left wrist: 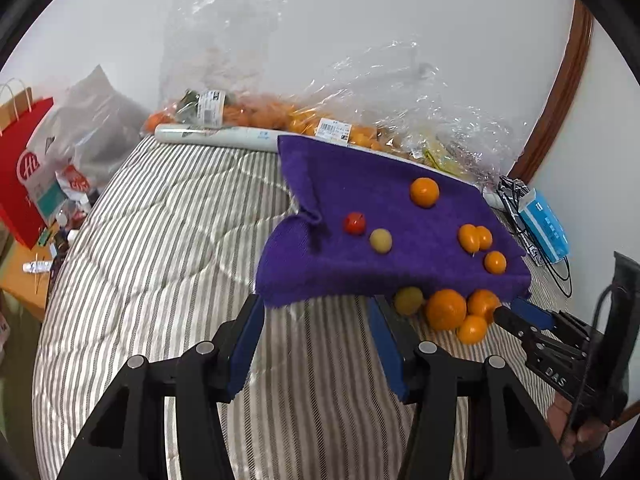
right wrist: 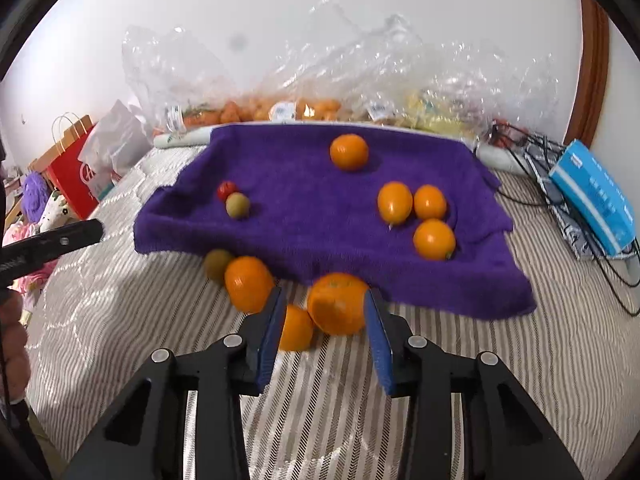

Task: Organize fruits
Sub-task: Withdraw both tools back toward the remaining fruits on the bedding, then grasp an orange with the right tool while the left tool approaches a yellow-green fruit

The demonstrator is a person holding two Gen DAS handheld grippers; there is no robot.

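A purple towel [left wrist: 360, 208] [right wrist: 304, 200] lies on a striped quilt. On it rest several orange fruits [right wrist: 349, 152], a small red tomato [left wrist: 354, 223] and a greenish fruit [left wrist: 380, 241]. More fruit sits on the quilt by the towel's near edge: a greenish one [right wrist: 216, 264] and three oranges. My right gripper [right wrist: 324, 300] [left wrist: 502, 315] is open around one of them, an orange [right wrist: 338, 304] [left wrist: 482, 302]; its right pad touches the orange and a gap shows at the left pad. My left gripper [left wrist: 316, 304] [right wrist: 92, 230] is open at the towel's near left edge, holding nothing.
Clear plastic bags of fruit [left wrist: 256, 116] [right wrist: 320, 108] and a white roll [left wrist: 216, 136] line the wall behind the towel. A blue box [right wrist: 596, 196] and black cables [right wrist: 536, 152] lie to the right. A red paper bag [left wrist: 24, 184] and clutter stand off the left edge.
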